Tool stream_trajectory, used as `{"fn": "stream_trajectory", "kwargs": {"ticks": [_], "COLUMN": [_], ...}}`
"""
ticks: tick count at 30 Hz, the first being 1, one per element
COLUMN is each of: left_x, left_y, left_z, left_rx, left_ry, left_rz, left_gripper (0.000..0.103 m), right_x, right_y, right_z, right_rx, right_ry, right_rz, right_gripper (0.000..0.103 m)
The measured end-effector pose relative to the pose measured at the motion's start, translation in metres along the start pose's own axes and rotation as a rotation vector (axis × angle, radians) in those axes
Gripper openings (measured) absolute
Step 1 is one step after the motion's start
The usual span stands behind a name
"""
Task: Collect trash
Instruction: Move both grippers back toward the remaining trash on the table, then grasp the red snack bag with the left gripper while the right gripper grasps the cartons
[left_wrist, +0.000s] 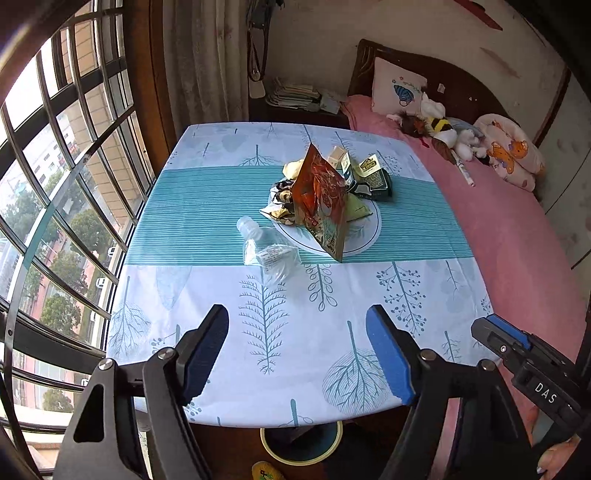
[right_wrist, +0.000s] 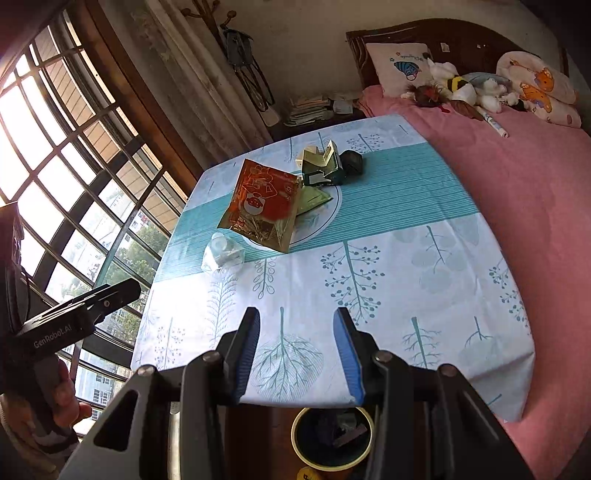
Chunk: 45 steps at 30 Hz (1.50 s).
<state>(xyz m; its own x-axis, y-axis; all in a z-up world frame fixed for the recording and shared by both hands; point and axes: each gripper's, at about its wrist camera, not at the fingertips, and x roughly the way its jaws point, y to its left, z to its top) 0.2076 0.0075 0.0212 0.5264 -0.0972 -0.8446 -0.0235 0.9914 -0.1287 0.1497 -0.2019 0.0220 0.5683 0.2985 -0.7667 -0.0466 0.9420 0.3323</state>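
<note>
- Ahead of both grippers, past mid-table, trash sits heaped on a white plate (left_wrist: 364, 236): a tall orange foil snack bag (left_wrist: 321, 199), light and crinkly, likely slippery; pinch its upper edge.
- Crushed green cartons (left_wrist: 369, 177) behind it look light and stiff enough at the corners.
- A clear plastic bottle (left_wrist: 267, 253) lies nearest, just left of the plate; light, liable to roll, best taken across its body.
- Left gripper (left_wrist: 297, 350) stands open, empty; right gripper (right_wrist: 295, 350) partly open, empty.
- The table (right_wrist: 424, 295) wears a smooth printed cloth; a bin (right_wrist: 332, 439) stands below its near edge, a bed (right_wrist: 517, 177) to the right.

"DAS" on the right gripper (left_wrist: 491, 325); "GenRobot.AI" on the left gripper (right_wrist: 122, 290); wrapper print illegible.
</note>
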Motion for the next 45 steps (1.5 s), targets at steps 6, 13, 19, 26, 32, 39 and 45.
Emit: {"fn": "stream_trajectory", "kwargs": {"ticks": [6,13,19,26,32,39,45], "left_x": [0.059,0.133,0.186,0.215,0.232,0.248,0.240], "left_y": [-0.003,-0.009,-0.008,0.000,-0.003,-0.019,-0.038], "left_z": [0.051,0.095,0.109,0.114,0.114,0.118,0.120], "left_rx": [-0.136,-0.220,-0.248,-0.316,-0.342,-0.356,-0.335], "left_ry": [0.080,0.163,0.237,0.275,0.302,0.318,0.296], "left_rz": [-0.004,0.043,0.093,0.078,0.030,-0.028,-0.039], "left_gripper": [0.075,0.075,0.075,0.075,0.075,0.035,0.013], "right_x": [0.058,0.133,0.199,0.250,0.275,0.284,0.275], "right_y": [-0.035,-0.072,-0.088,-0.101,-0.109,-0.104,-0.101], "right_z": [0.060,0.128,0.171,0.197,0.206,0.207,0.201], "right_rx": [-0.014,-0.005,0.048,0.139,0.209,0.211,0.170], "right_ry": [0.089,0.190,0.269,0.328,0.360,0.351,0.355], "right_rz": [0.073,0.146,0.201,0.247,0.292,0.344,0.372], "right_gripper": [0.042,0.042,0.042,0.042,0.042,0.035,0.023]}}
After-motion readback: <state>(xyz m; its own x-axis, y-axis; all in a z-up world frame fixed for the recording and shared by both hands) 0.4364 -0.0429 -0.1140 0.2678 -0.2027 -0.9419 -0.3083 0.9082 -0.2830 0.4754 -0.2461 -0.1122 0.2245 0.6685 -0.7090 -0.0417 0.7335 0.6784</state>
